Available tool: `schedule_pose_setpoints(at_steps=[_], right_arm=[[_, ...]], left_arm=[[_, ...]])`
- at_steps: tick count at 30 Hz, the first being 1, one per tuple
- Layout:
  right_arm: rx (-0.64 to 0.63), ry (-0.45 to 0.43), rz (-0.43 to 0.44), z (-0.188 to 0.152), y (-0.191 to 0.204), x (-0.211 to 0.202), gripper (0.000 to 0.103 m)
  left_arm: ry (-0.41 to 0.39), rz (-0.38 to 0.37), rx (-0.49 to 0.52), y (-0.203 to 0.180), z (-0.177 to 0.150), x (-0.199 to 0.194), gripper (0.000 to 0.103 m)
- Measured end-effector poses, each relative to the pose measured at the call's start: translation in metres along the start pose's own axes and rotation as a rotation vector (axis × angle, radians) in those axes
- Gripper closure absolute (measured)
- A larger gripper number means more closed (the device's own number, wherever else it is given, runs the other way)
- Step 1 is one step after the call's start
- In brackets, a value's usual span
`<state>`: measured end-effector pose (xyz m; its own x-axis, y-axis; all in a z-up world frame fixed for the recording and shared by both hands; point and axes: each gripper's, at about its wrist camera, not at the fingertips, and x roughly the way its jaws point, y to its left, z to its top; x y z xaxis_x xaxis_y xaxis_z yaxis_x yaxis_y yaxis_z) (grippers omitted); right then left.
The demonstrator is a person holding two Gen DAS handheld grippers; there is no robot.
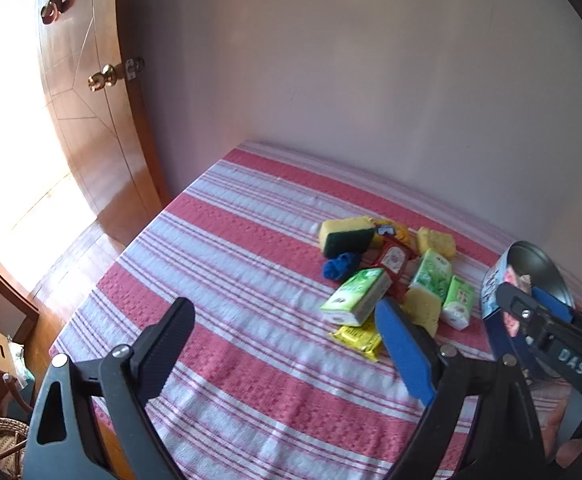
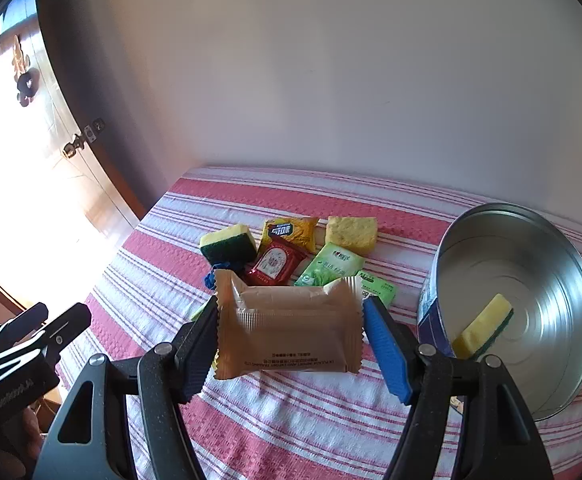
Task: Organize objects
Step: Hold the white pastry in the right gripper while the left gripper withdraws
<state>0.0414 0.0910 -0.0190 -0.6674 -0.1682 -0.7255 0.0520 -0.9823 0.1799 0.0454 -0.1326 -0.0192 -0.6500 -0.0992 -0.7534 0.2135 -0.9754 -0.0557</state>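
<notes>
Covering the bed, a striped spread (image 1: 231, 248) — pale wall (image 1: 371, 80), wooden door (image 1: 91, 140).

A plain pale wall (image 1: 351, 80) stands behind the surface, which wears a red and white striped cloth (image 1: 231, 280). To the left a brown wooden door (image 1: 91, 140) with a round golden knob (image 1: 101, 78) stands open — bright sunlight pours in there and shines on the brown wooden floor (image 1: 63, 256). Low in the left corner sits a woven wicker basket (image 1: 3, 440) — partly cut off.
</notes>
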Motion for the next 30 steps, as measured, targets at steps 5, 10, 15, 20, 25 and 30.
schedule_pose_setpoints(at_steps=[5, 10, 15, 20, 25, 30], right_arm=[[0.004, 0.017, -0.017, -0.007, -0.006, 0.002, 0.032], [0.062, 0.038, -0.046, -0.012, -0.027, 0.003, 0.032], [0.107, 0.041, -0.064, -0.013, -0.04, 0.004, 0.032], [0.087, 0.042, -0.045, -0.01, -0.031, 0.01, 0.032], [0.053, 0.042, -0.027, -0.009, -0.021, 0.016, 0.032], [0.057, 0.053, -0.015, -0.008, -0.021, 0.021, 0.032]], left_arm=[[0.032, -0.009, 0.004, -0.003, -0.002, 0.013, 0.01], [0.053, -0.047, 0.016, -0.016, 0.0, 0.022, 0.01], [0.056, -0.058, 0.034, -0.023, 0.002, 0.023, 0.01], [0.05, -0.039, 0.019, -0.015, 0.003, 0.023, 0.01], [0.054, -0.027, -0.001, -0.009, 0.004, 0.025, 0.01], [0.06, -0.02, 0.002, -0.01, 0.003, 0.025, 0.01]])
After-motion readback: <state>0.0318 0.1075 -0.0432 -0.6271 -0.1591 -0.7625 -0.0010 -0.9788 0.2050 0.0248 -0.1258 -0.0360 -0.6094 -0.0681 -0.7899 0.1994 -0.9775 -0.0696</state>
